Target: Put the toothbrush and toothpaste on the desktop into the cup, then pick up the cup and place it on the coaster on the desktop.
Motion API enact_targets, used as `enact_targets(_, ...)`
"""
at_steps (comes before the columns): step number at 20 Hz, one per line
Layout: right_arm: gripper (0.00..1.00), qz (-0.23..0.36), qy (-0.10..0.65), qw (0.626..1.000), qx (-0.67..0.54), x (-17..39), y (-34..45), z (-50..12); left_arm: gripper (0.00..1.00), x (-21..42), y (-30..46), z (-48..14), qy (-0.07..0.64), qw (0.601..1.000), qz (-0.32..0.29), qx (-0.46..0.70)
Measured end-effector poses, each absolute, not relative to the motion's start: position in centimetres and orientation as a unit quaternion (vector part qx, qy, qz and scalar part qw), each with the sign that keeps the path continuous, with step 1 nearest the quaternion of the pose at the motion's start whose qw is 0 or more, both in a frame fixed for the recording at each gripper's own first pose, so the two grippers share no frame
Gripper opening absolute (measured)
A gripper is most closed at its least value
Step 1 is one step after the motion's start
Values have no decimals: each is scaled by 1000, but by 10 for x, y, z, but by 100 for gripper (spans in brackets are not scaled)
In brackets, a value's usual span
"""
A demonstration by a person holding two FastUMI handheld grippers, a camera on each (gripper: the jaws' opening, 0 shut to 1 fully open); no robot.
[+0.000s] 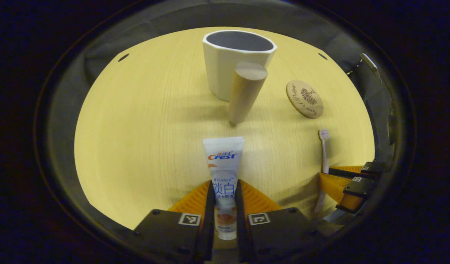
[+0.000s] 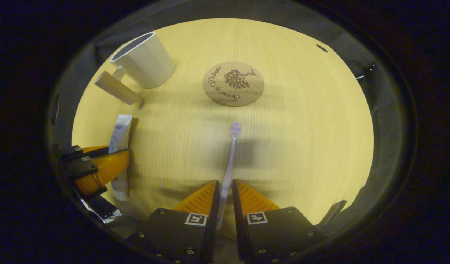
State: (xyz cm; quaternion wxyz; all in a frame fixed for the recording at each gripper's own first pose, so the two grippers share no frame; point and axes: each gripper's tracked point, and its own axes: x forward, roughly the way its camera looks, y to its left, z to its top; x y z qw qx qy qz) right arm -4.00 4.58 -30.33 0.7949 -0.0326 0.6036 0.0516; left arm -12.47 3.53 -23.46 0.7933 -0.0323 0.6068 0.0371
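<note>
Between the two fingers of the left gripper point(image 1: 225, 190) sat a white plastic toothpaste tube point(image 1: 223, 172) with blue and red print, and both fingers pressed on its sides. Its flat end pointed away toward the far side of the pale yellow wooden desktop point(image 1: 144, 139). Farther off stood a white cup point(image 1: 225, 60) with flat sides and a round wooden handle point(image 1: 245, 93) sticking out toward the near side. To the right of the cup lay a round cork coaster point(image 1: 304, 99) with a dark tree picture on it, apart from the cup. Near the right edge of the left gripper view, the right gripper point(image 1: 342, 183) held a thin pink toothbrush point(image 1: 324, 150). In the right gripper view, the right gripper point(image 2: 225, 198) had its fingers closed tight on the toothbrush point(image 2: 230, 161) handle, and the brush head pointed at the coaster point(image 2: 233, 83), which lay just past it. The cup point(image 2: 146, 60) stood far off on the left, and the toothpaste tube point(image 2: 120, 137) was at the left edge, gripped by the left gripper point(image 2: 100, 165).
</note>
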Motion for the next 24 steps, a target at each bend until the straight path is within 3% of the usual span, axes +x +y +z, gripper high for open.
enact_targets(1, 12, 56, 612, 789, -30, -45, 47, -307, 32, -125, 35, -236, 608, 793, 33, -30)
enact_targets(6, 10, 63, 586, 807, -29, -37, 46, -303, 25, -126, 34, -233, 593, 803, 22, -43)
enact_targets(7, 4, 71, 587, 806, -32, -42, 47, -306, 26, -125, 35, -232, 590, 806, 21, -48)
enact_targets(16, 4, 89, 550, 830, -11, -45, 50, -287, 26, -127, 40, -219, 550, 832, 33, -72)
enact_targets(24, 5, 135, 453, 881, 19, -26, 64, -235, 26, -109, 44, -174, 463, 882, 32, -87)
